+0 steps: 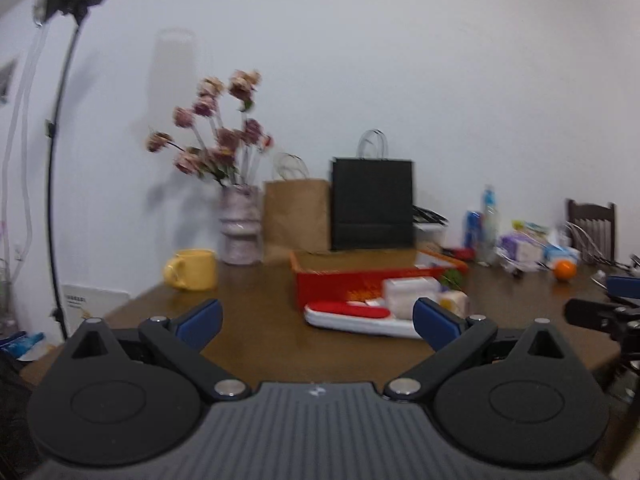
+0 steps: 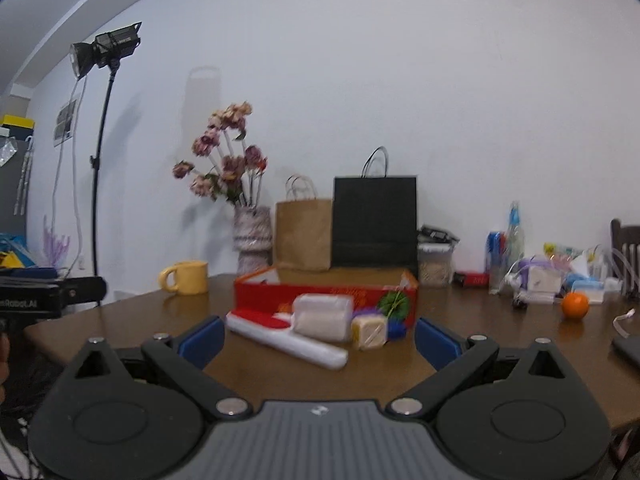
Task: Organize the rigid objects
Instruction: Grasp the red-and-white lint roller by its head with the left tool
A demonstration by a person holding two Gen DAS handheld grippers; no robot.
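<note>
Red box (image 2: 326, 294) holds nothing visible; wrapped items (image 2: 323, 317) lie before it; both grippers (image 1: 318, 320) (image 2: 318, 338) spread, empty.

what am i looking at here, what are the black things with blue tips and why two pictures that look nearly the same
Each picture comes from a camera mounted on a hand-held gripper, looking forward along its two blue-padded fingers. One shows the left gripper, the other the right gripper. Both are open and hold nothing. Ahead is a brown table with a red box, a long white and red package, a wrapped white block, a yellow mug, a vase of flowers, two paper bags and an orange.
</note>
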